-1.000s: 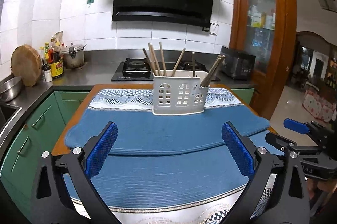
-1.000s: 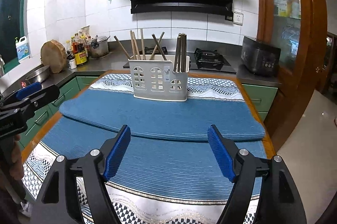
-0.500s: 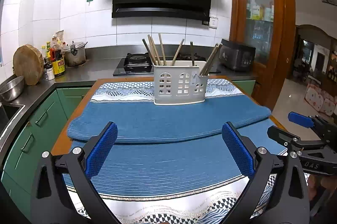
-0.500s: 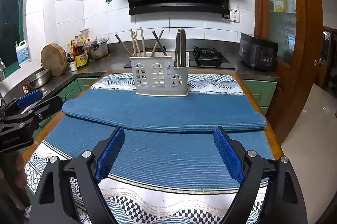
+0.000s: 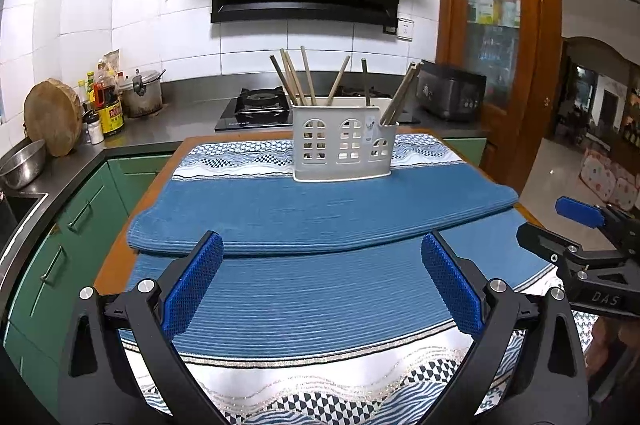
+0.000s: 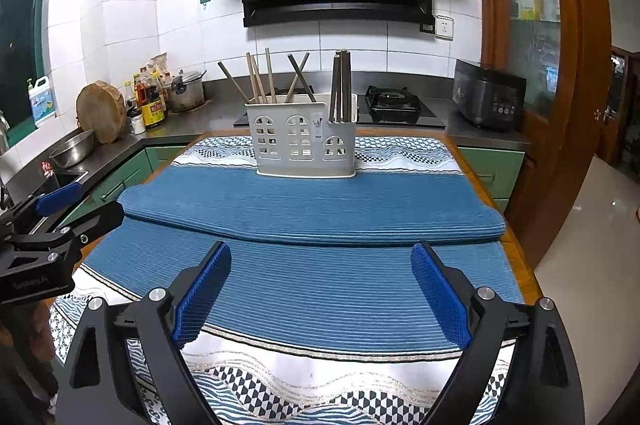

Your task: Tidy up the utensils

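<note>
A white utensil holder (image 5: pixel 343 147) (image 6: pixel 304 139) with arched cut-outs stands upright at the far end of the blue cloth. Several wooden chopsticks (image 5: pixel 298 75) (image 6: pixel 260 79) lean in its taller part, and a bundle of dark ones (image 6: pixel 341 85) stands in the lower right compartment. My left gripper (image 5: pixel 322 281) hangs open above the near part of the cloth, well short of the holder, with nothing between its blue pads. My right gripper (image 6: pixel 320 289) hovers over the near cloth too; its jaws are opening and hold nothing. Each gripper also shows at the other view's edge.
A folded blue mat (image 5: pixel 320 213) lies on a blue patterned cloth (image 6: pixel 320 377) that covers the wooden table (image 5: pixel 114 257). Behind are a gas hob (image 5: pixel 256 109), a black appliance (image 6: pixel 490 99), bottles (image 6: pixel 150 101), a pot, a wooden board (image 5: pixel 52 123), a steel bowl (image 6: pixel 72 149) and a wooden cabinet (image 5: pixel 500 25).
The right gripper's jaws have spread wider. Both views have tilted slightly, so the holder sits a little higher in frame. Nothing on the table moved.
</note>
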A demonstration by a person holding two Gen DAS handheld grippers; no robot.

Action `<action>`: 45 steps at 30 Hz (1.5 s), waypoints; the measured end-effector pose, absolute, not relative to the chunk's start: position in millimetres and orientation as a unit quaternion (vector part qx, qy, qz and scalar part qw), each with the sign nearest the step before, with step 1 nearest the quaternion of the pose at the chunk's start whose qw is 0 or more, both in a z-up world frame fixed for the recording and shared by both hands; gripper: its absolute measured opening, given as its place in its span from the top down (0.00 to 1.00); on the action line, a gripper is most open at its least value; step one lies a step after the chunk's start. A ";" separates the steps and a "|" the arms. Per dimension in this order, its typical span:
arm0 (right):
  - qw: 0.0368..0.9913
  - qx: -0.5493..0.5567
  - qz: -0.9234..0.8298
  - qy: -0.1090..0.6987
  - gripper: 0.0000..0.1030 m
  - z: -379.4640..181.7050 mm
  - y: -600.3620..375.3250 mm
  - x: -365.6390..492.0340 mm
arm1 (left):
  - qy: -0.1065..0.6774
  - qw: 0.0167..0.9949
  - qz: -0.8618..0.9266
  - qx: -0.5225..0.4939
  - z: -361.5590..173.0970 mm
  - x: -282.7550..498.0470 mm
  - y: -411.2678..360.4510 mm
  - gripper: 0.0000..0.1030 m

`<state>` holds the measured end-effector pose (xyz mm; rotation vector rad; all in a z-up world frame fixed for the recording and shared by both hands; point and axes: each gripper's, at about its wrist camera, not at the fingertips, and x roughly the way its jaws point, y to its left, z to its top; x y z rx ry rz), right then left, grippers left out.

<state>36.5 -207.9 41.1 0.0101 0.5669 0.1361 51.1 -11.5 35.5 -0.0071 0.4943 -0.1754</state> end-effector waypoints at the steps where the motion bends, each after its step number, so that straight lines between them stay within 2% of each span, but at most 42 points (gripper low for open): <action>1: 0.958 0.005 0.069 0.279 0.14 41.2 -207.4 36.3 | 0.245 0.966 -0.085 -0.003 35.0 50.8 -10.9 0.05; 45: 0.956 -0.003 0.068 0.285 0.13 37.6 -205.0 33.9 | 0.260 0.963 -0.072 -0.006 26.9 54.1 -4.0 0.05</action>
